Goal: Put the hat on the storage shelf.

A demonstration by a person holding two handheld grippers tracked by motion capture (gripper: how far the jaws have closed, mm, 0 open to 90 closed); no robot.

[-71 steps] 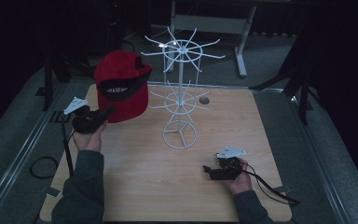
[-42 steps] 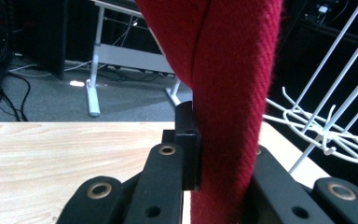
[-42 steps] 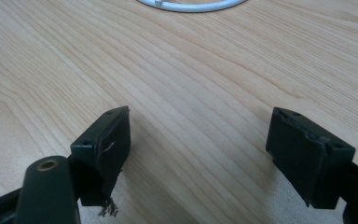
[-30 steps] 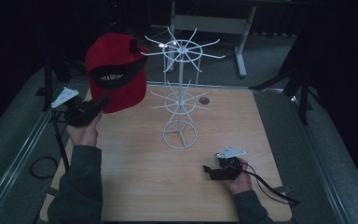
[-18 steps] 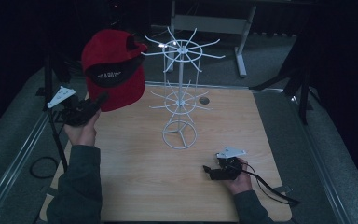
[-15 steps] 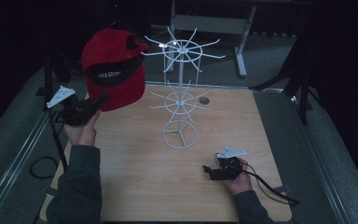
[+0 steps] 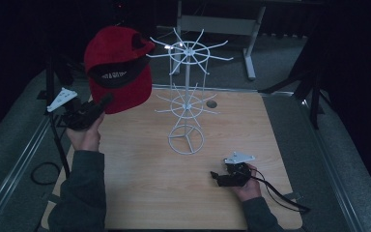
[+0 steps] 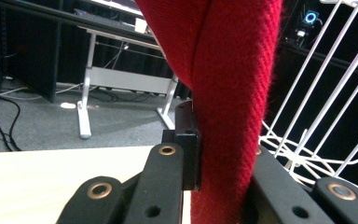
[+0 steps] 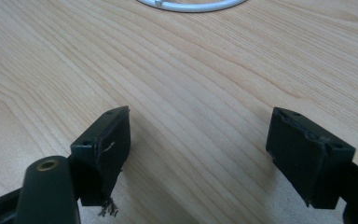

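red cap (image 8: 233, 93) sits pinched between left gripper (image 8: 214, 154) jaws.

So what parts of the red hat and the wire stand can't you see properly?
- Words on the red cap: high view, the print on its dark band is too small to read.
- Cap's shape: left gripper view, cut off by the top edge; just a fold of red cloth between the jaws.
- White wire rack: right gripper view, cut off by the top edge beyond its base ring.
- Rack's hook tips: high view, too thin and dim.
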